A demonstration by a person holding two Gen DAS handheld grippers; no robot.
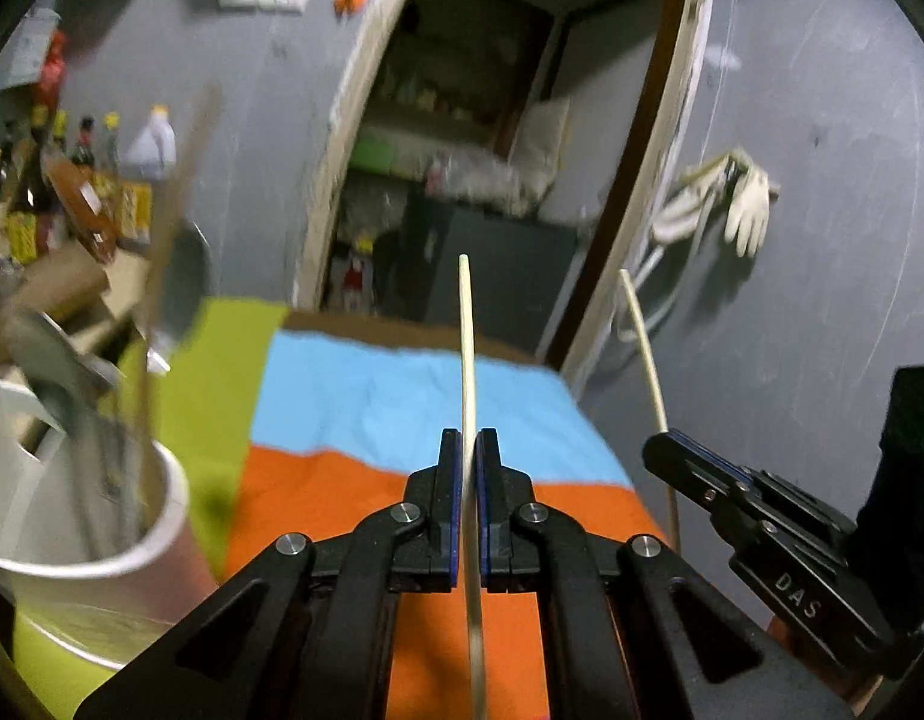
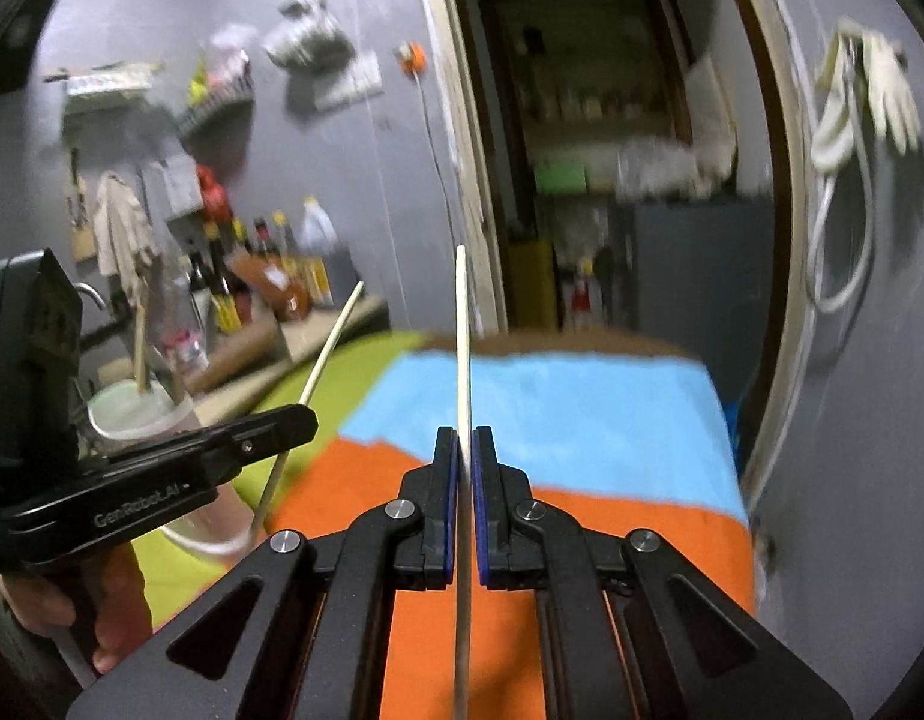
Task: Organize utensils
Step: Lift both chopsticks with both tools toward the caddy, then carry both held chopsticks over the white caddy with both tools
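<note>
Grey walls and a doorway (image 1: 492,138) stand behind the table's striped cloth (image 1: 402,396) in green, blue and orange. At the cloth's left sits a white utensil cup (image 1: 102,540). Left gripper (image 1: 469,444) pinches one pale chopstick (image 1: 467,330); right gripper (image 2: 465,441) pinches another chopstick (image 2: 462,330), both raised above the cloth
</note>
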